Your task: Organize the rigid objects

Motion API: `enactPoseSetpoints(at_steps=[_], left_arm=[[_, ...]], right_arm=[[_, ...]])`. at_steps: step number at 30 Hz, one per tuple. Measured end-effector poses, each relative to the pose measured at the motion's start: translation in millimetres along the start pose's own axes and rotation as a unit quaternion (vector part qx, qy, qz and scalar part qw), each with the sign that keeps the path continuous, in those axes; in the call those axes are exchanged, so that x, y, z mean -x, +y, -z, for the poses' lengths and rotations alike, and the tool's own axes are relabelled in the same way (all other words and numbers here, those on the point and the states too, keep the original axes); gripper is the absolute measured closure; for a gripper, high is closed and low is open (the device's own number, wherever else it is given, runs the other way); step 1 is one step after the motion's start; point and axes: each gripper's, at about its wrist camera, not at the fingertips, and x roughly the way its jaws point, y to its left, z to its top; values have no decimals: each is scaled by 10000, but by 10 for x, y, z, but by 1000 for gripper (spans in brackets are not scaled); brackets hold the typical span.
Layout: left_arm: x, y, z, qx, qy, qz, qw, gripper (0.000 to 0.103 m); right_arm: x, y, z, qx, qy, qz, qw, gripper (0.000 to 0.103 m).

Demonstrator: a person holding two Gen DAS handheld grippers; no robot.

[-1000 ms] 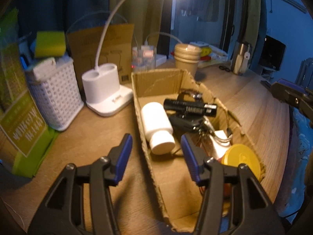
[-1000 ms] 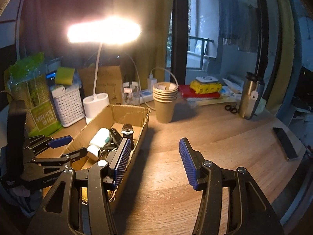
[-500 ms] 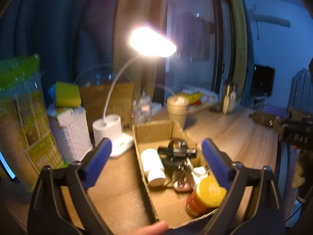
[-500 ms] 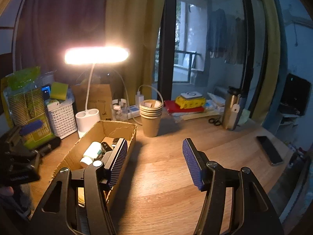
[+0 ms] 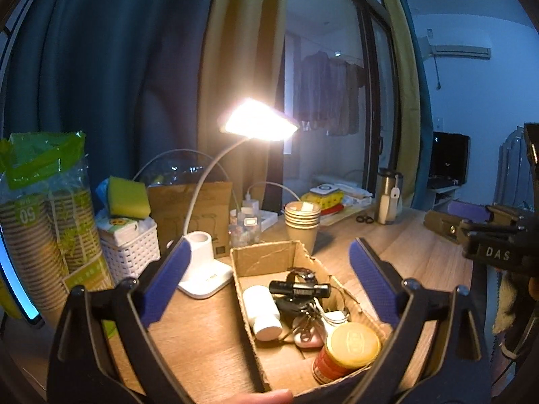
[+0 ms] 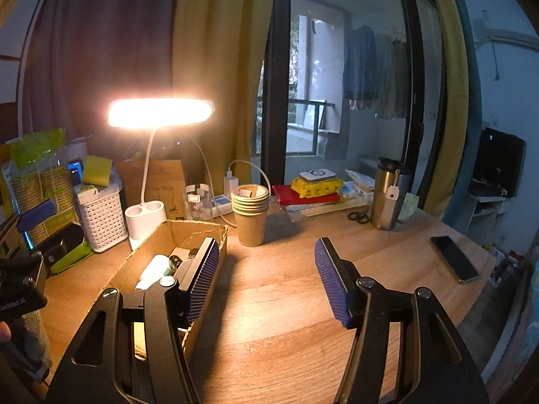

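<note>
On counter, centre-left: cardboard box (image 5: 266, 256), open top, long axis running away from the left wrist camera.
Box contents, far to near: black flashlight (image 5: 299, 289) lying crosswise; white bottle (image 5: 262, 309) on its side along the left wall, cap toward camera; bunch of keys (image 5: 305, 320) under and beside the flashlight; small white item (image 5: 333, 316) near the right wall, can't identify; can with yellow lid (image 5: 350, 346) upright in the near right corner.
Left gripper (image 5: 266, 289): raised above the near end of the box, fingers (image 5: 165, 286) spread wide, holding nothing; box seen between them.
Right gripper (image 6: 266, 282): over bare counter (image 6: 286, 303) just right of the box, fingers (image 6: 328, 279) spread, holding nothing; left finger overlaps the box's right wall in view, contact can't be told.
Behind box: white desk lamp (image 5: 205, 269), lit, base just beside the box's far left corner; stack of paper cups (image 5: 301, 225) just past the far right corner.
Left side: white woven basket (image 5: 131, 252) with a yellow-green sponge (image 5: 129, 198) on top; bagged sleeve of paper cups (image 5: 43, 229) at far left.
Back right: steel tumbler (image 6: 387, 198), scissors (image 6: 358, 217) next to it, red and yellow flat items (image 6: 313, 188) stacked.
Right edge: phone (image 6: 454, 262) lying flat, well apart from the box.
</note>
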Motion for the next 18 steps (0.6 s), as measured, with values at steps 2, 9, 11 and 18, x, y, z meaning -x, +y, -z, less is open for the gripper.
enactPoseSetpoints(at_steps=[2, 9, 11, 18], left_arm=[[-1, 0, 3, 13, -2, -3, 10000, 7], [-28, -6, 29, 17, 90, 12, 10000, 7], [-11, -11, 27, 23, 54, -9, 10000, 7], [-2, -18, 25, -3, 63, -49, 10000, 7]], right_arm=[[13, 14, 7, 16, -7, -9, 10000, 40], [3, 53, 10, 52, 3, -55, 10000, 40], [4, 54, 12, 62, 7, -50, 10000, 40], [-17, 55, 12, 75, 24, 15, 10000, 40]])
